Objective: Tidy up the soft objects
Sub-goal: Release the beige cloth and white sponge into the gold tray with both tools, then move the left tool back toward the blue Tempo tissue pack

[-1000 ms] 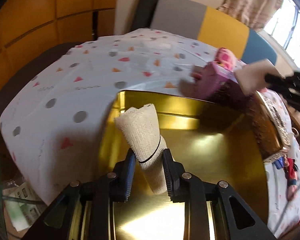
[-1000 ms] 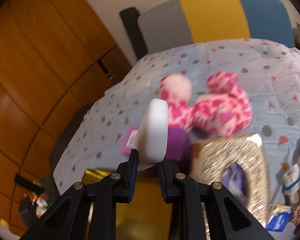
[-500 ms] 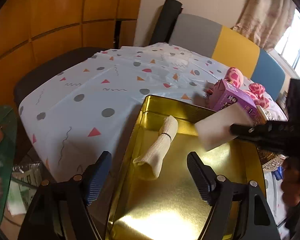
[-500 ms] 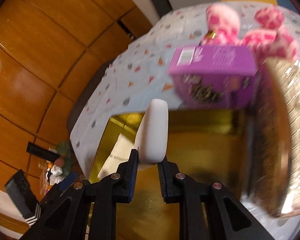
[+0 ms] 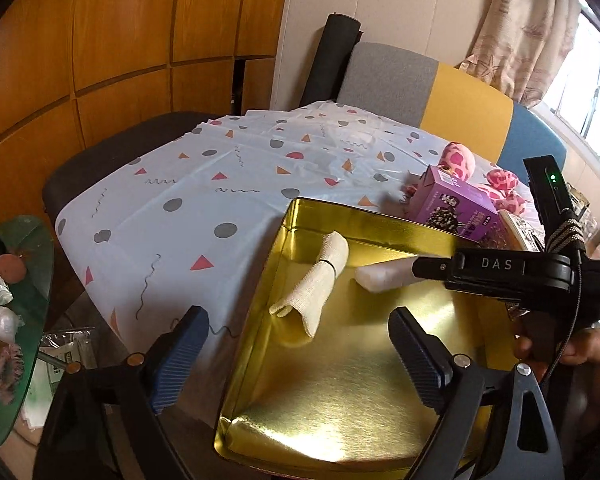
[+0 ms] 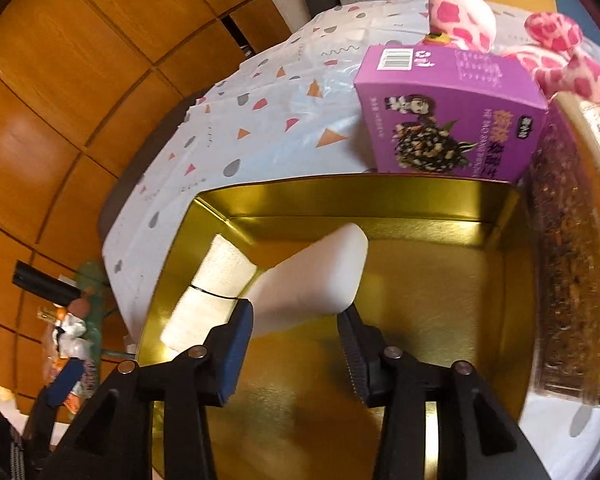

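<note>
From the left wrist, the left gripper (image 5: 296, 344) is hanging over the gold tin (image 5: 340, 400), jaws opening wide and empty; a cream cloth roll (image 5: 316, 284), cinched by a dark band, is lying inside. From the right wrist, the right gripper (image 6: 296, 332) is opening, its pads parting from a white, smooth-edged sponge (image 6: 320, 276) lying tilted beside the roll.

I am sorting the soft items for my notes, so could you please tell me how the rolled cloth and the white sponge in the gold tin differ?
The rolled cloth is cream, woven and bound by a thin dark band; the white sponge is a smooth, plain block. The cloth lies clear of the left gripper, whose jaws are opening, while the sponge sits between the fingers of the right gripper, also opening. Both lie side by side inside the gold tin.
</note>
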A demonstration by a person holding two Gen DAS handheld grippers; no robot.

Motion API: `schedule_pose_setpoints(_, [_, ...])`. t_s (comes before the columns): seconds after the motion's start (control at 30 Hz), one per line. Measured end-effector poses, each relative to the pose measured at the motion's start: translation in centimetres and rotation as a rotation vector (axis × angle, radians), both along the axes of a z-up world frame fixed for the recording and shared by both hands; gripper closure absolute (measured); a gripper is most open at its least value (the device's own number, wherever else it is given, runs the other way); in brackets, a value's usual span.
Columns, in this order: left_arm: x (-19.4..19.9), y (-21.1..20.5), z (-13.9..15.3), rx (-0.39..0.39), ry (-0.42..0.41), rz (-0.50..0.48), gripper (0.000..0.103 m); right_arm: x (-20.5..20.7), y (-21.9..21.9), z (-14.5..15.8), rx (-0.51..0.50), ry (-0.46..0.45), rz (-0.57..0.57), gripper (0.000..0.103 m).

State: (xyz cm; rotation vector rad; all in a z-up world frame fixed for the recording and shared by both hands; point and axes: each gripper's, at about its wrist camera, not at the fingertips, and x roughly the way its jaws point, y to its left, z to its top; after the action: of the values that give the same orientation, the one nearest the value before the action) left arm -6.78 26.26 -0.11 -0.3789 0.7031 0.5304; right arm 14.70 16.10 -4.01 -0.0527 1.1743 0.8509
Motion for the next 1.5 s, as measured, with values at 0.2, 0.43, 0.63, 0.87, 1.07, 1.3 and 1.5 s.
schedule_pose_setpoints(0.2, [-0.2,-0.7,0.2,0.009,-0.006,-0.011,0.007,-0.4,-1.2,1.2,-0.049,-0.110,-0.058,0.032])
schedule_pose_setpoints(0.43, [-0.2,-1.8,0.4,0.036,0.005,-0.032,0.006,-1.6,-3.9,2.7,-0.066,-0.212,-0.095,0.032])
schedule_pose_setpoints(0.63, [0.2,-2.9,0.3,0.073,0.024,-0.054,0.006,-3.3,-6.3,3.9,-0.081,-0.323,-0.115,0.032])
schedule_pose_setpoints(0.87, [0.8,-4.4,0.1,0.093,0.050,-0.086,0.006,-4.4,-9.1,5.2,-0.070,-0.401,-0.163,0.032])
schedule_pose_setpoints(1.07, [1.3,-5.8,-0.1,0.103,0.065,-0.120,0.006,-5.3,-11.6,6.3,-0.089,-0.488,-0.196,0.032])
schedule_pose_setpoints(1.3, [1.8,-7.3,0.1,0.137,0.073,-0.148,0.006,-5.0,-15.5,7.3,-0.098,-0.544,-0.257,0.030])
schedule_pose_setpoints(1.5, [2.2,-8.5,0.5,0.164,0.075,-0.184,0.006,-3.4,-19.8,7.8,-0.125,-0.563,-0.337,0.029])
